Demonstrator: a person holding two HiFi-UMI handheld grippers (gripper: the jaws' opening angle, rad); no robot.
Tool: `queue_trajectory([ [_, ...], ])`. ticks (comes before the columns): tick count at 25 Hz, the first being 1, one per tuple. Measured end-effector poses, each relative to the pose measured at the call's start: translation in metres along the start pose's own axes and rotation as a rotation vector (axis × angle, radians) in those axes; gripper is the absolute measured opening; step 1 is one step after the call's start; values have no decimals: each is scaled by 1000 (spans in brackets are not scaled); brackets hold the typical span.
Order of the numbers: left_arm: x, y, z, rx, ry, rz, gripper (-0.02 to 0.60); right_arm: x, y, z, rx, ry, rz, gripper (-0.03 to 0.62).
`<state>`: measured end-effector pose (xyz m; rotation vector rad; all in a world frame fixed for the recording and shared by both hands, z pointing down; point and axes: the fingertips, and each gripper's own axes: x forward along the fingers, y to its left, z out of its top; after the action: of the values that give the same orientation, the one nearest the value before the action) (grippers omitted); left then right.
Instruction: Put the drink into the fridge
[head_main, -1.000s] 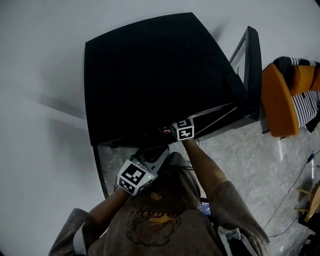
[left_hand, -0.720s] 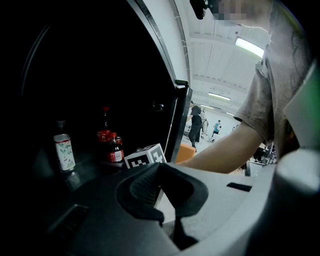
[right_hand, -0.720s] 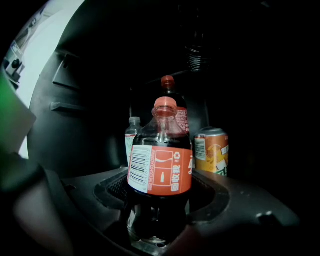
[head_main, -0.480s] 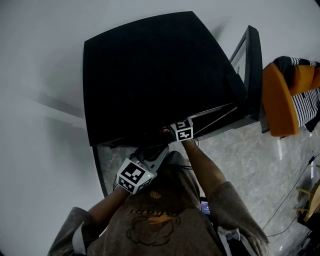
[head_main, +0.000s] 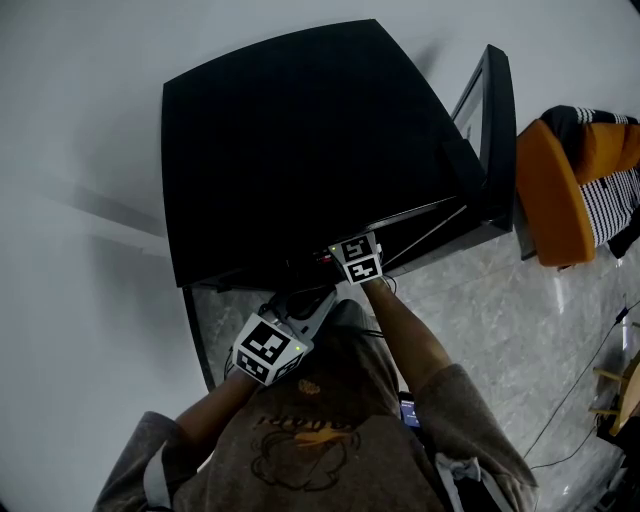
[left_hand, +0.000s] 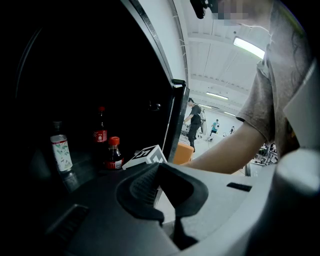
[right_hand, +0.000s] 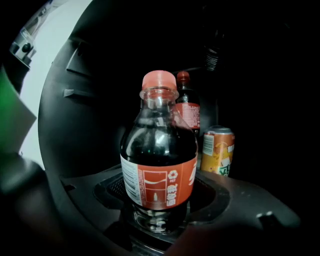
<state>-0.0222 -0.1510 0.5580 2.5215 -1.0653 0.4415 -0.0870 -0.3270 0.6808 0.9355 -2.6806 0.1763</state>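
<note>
Drink (right_hand: 159, 160), two other bottles (left_hand: 100, 132), one can (right_hand: 217, 150)

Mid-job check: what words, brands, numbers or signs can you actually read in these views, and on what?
Cola bottle, red label: a white recycling sign; the characters and barcode digits are too blurred to read.
Orange can: print too small to read.
Red-labelled bottle behind: unreadable.
White-labelled bottle: label unreadable.
Marker cubes: square codes only, no words.

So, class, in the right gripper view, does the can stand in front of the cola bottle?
No, the orange can stands behind the cola bottle held in the right gripper.
</note>
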Motion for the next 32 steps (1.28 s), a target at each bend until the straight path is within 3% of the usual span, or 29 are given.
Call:
queue_trajectory([
  [15,-15,-11,0,-5,7,19,3,-12,-2,11,61,-19,-3,314],
  [32,-51,-44,67,-25,-5,-35,3,-88,10,45,138,56,-33,314],
])
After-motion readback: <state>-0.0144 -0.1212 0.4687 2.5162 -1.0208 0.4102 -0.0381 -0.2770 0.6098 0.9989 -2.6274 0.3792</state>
